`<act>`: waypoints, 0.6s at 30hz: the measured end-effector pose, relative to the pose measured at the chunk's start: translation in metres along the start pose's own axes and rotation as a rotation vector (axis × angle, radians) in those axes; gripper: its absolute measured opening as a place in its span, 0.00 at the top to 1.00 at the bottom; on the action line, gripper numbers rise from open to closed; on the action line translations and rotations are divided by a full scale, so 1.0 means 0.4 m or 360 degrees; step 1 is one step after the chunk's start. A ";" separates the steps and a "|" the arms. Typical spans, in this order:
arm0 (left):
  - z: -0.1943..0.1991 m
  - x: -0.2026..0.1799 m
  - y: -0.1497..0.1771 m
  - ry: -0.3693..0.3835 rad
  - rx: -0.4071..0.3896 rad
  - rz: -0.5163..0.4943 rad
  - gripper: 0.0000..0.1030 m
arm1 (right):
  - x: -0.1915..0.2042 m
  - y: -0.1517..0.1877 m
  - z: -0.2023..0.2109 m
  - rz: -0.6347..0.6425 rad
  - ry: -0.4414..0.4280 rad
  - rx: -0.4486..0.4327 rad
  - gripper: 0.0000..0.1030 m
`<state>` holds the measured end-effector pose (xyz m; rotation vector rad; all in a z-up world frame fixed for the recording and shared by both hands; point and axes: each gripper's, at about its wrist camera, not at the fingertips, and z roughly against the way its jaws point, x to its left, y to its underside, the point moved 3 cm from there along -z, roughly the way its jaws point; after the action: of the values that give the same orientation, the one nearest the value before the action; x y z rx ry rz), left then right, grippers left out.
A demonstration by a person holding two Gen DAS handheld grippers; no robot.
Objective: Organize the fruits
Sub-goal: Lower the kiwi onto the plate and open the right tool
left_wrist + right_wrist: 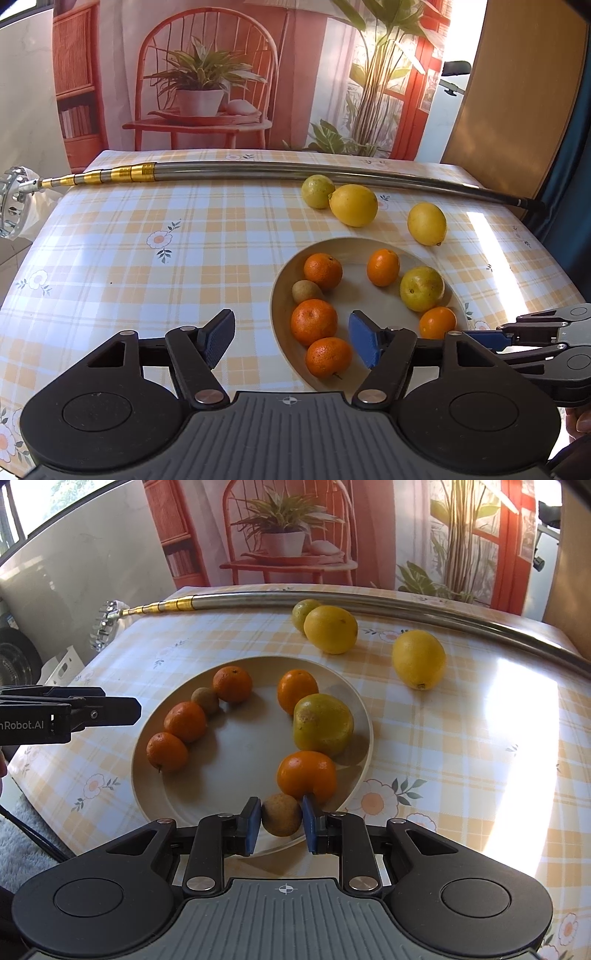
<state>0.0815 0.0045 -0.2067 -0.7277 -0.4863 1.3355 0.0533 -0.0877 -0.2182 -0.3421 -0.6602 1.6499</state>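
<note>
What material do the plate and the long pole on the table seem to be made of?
The plate looks like glazed ceramic or melamine: plain cream, smooth, with a soft sheen. I cannot tell which. The pole looks like polished metal, probably steel: silver and mirror-like, with shiny gold-coloured telescopic sections at one end.

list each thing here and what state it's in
left gripper: jaws open, empty, over the plate's left edge
right gripper: jaws shut on a small brown fruit at the plate's near rim
plate: holds five oranges, a green-yellow fruit and another small brown fruit
lemons: two, loose on the table, off the plate
metal pole: lying across the table's far side
</note>
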 end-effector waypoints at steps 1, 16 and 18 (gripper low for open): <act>0.000 -0.002 0.000 -0.0002 0.0000 -0.0006 0.29 | 0.003 0.000 0.000 0.0019 0.0013 -0.0001 0.77; 0.004 0.001 -0.002 -0.0019 -0.0015 -0.0001 0.27 | 0.000 -0.012 0.027 0.0057 0.0144 -0.0093 0.65; 0.003 0.000 -0.002 -0.0020 -0.0015 -0.0002 0.27 | -0.002 -0.014 0.033 0.0051 0.0161 -0.0115 0.65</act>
<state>0.0813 0.0047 -0.2053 -0.7270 -0.5035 1.3378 0.0506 -0.0911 -0.2046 -0.4877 -0.6418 1.6306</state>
